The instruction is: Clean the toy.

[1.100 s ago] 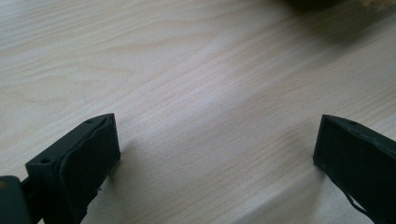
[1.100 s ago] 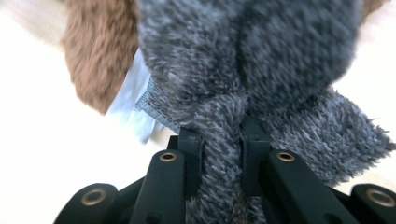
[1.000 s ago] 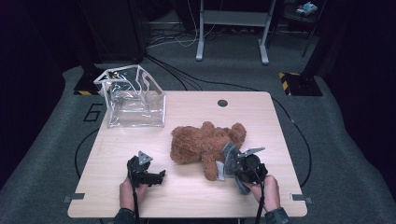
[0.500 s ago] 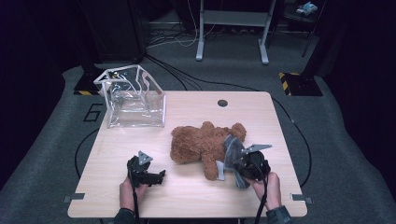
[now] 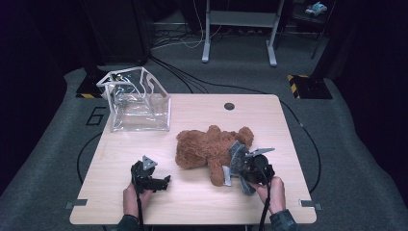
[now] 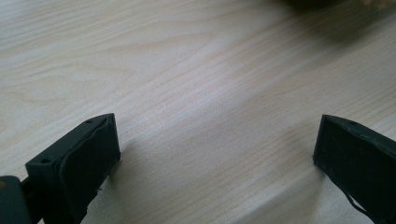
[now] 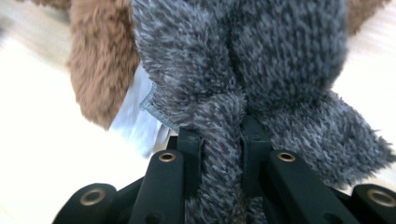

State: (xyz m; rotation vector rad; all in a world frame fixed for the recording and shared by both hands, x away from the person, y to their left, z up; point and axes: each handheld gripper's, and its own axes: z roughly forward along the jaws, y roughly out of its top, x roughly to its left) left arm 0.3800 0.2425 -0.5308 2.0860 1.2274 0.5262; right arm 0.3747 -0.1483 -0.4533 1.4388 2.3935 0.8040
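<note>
Grip stage: we have right gripper (image 7: 219, 144) pinched shut on grey fuzzy scarf (image 7: 261, 60) of brown plush teddy bear (image 5: 209, 147), lying centre-right of high view. Left gripper (image 6: 215, 154) wide open, empty, over bare wooden table (image 6: 187, 70). Next we judge: lift bear toward clear plastic bag (image 5: 139, 103), upper left, without scarf slipping.

Lab: floor cables (image 5: 192, 41), dark surroundings.

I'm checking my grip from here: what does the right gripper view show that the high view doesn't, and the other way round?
Right gripper view alone: the jaws pinched shut on a fold of the grey fuzzy cloth, with a white label beside it. High view alone: the clear bag, the left gripper open over bare table, and both hands. Both: the brown teddy bear and the cloth.
</note>
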